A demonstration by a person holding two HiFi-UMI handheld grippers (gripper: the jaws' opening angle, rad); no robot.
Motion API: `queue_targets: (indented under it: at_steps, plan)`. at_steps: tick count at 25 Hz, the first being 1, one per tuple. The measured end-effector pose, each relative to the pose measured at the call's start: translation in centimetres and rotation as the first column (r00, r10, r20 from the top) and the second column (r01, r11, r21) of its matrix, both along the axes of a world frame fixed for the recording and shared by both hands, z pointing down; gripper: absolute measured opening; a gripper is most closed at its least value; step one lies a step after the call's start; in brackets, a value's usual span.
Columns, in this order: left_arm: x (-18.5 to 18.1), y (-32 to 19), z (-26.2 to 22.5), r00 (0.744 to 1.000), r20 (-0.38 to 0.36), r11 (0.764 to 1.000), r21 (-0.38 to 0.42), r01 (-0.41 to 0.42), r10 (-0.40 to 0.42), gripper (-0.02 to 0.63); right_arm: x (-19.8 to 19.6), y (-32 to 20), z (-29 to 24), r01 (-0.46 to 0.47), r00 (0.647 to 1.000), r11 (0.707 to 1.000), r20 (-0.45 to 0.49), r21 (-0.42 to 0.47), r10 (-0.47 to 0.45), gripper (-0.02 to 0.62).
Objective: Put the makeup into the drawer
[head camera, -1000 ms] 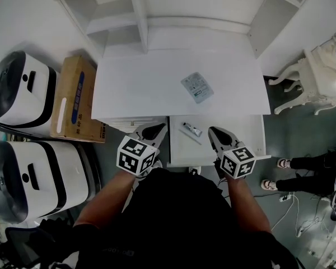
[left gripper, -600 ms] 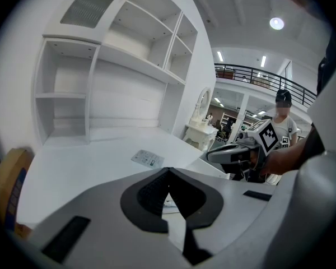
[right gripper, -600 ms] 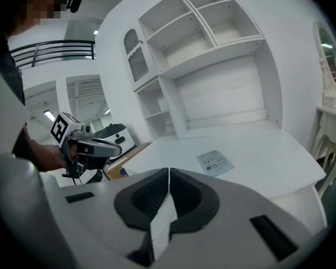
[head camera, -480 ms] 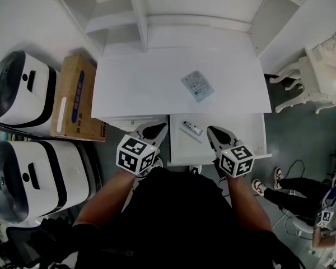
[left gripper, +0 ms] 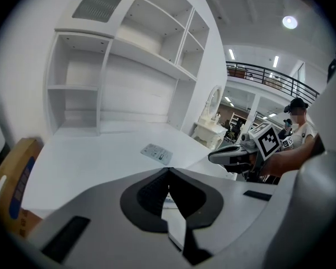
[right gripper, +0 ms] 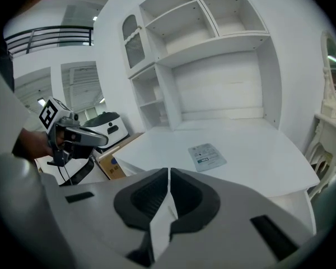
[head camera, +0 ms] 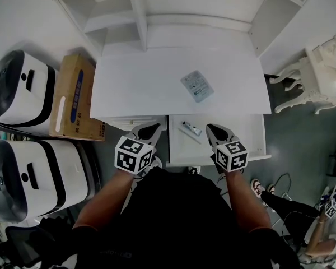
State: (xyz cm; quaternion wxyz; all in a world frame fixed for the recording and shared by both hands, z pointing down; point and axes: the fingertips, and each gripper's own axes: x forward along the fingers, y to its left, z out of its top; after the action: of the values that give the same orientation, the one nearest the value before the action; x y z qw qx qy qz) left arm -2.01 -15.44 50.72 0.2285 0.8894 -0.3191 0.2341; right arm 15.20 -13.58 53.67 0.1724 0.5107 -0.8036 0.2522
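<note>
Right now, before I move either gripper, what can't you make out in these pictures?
- Print on the packet: too small in every view.
- Tube label: too small in the head view.
- Drawer floor on its right side: covered by the right gripper in the head view.
- Upper shelves: cut off by the head view's top edge.
- Cardboard box lettering: too small to read.

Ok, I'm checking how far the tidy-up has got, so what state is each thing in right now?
drawer: pulled open
makeup tube: lying inside the drawer
sachet: flat on the desk, not in the drawer
left gripper: shut, empty
right gripper: shut, empty, over the drawer
</note>
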Motion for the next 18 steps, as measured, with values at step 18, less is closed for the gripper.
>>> queue_targets:
  at_steps: [18]
  plan:
    - [-4.5, 0.2, 1.6, 0.988, 0.028, 0.988, -0.044, 0.150, -0.149, 0.006, 2.1, -12.9, 11.5, 0.048, 0.962, 0.981, -0.256, -0.190, -0.096, 0.126]
